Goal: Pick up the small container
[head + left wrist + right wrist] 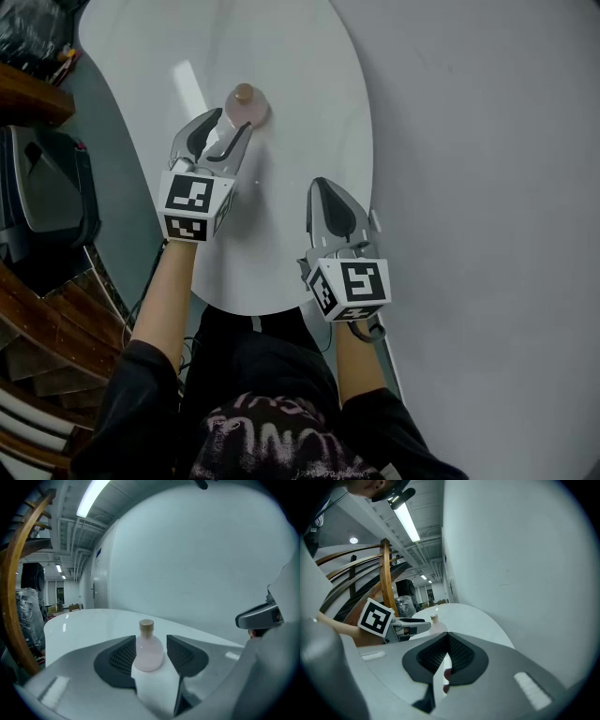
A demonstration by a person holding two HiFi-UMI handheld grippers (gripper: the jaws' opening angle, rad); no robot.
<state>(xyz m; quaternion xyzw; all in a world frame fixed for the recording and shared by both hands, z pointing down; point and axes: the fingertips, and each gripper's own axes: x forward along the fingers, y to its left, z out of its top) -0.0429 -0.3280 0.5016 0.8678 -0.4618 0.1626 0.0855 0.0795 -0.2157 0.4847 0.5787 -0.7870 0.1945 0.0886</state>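
Note:
A small pink bottle with a tan cap (247, 103) stands upright on the round white table (300, 84). My left gripper (232, 123) is open and reaches up to it. In the left gripper view the bottle (149, 649) stands between the two dark pads (119, 660), with a thin gap showing on its right side. It is still resting on the table. My right gripper (324, 185) is shut and empty near the table's right edge. In the right gripper view its jaws (447, 640) meet, and the bottle (435, 620) shows small beyond the left gripper's marker cube (376, 617).
A dark chair or case (47, 202) and curved wooden rails (37, 361) stand to the left of the table. A plain grey wall or floor surface (487, 187) fills the right. The table's near edge (253, 312) lies just in front of the person's body.

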